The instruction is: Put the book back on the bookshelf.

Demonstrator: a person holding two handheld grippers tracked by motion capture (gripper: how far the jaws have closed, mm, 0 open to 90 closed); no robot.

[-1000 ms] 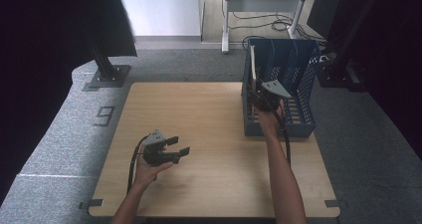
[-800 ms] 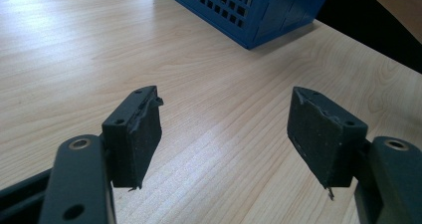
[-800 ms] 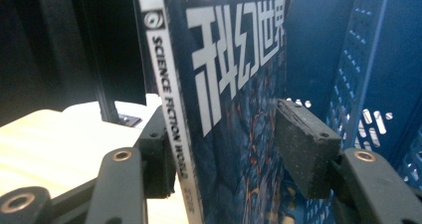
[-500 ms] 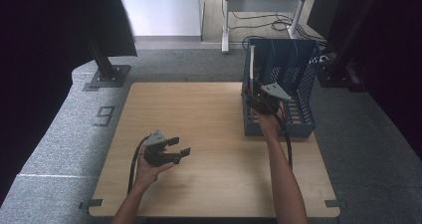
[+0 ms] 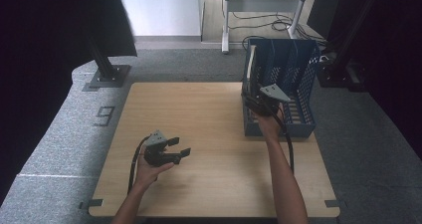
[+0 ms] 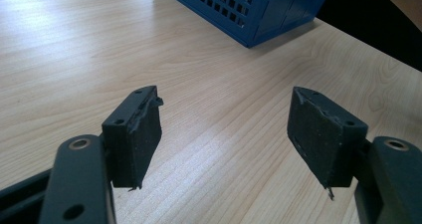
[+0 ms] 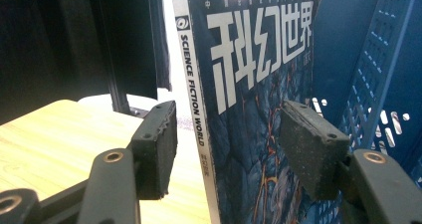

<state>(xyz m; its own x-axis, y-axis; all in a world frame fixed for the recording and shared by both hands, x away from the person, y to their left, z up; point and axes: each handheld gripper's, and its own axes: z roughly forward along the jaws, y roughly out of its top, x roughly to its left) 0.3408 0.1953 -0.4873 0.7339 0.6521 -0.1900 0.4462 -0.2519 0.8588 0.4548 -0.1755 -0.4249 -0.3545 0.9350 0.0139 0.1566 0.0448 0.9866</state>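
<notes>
A magazine [image 7: 249, 109] titled Science Fiction World stands upright in the left slot of the blue file rack [image 5: 298, 79]. In the high view its pale edge [image 5: 250, 67] shows. My right gripper [image 7: 230, 112] straddles its spine. The jaws have just been opening, and both pads [image 7: 159, 139] stand off the cover with gaps on each side. From above, the right gripper [image 5: 255, 100] sits at the rack's near left corner. My left gripper [image 5: 181, 147] hovers low over the bare wood near the table's front left. There the left gripper [image 6: 225, 99] is open with nothing between its pads.
The wooden table [image 5: 209, 114] carries the rack at its right rear. The rack's corner [image 6: 259, 10] lies ahead of the left gripper. The rack's perforated blue walls [image 7: 378, 59] rise to the right of the magazine. Grey carpet, a black stand and a dark curtain surround the table.
The right gripper has edged slightly back toward the person at the rack's corner. The left hand and its gripper have kept still.
</notes>
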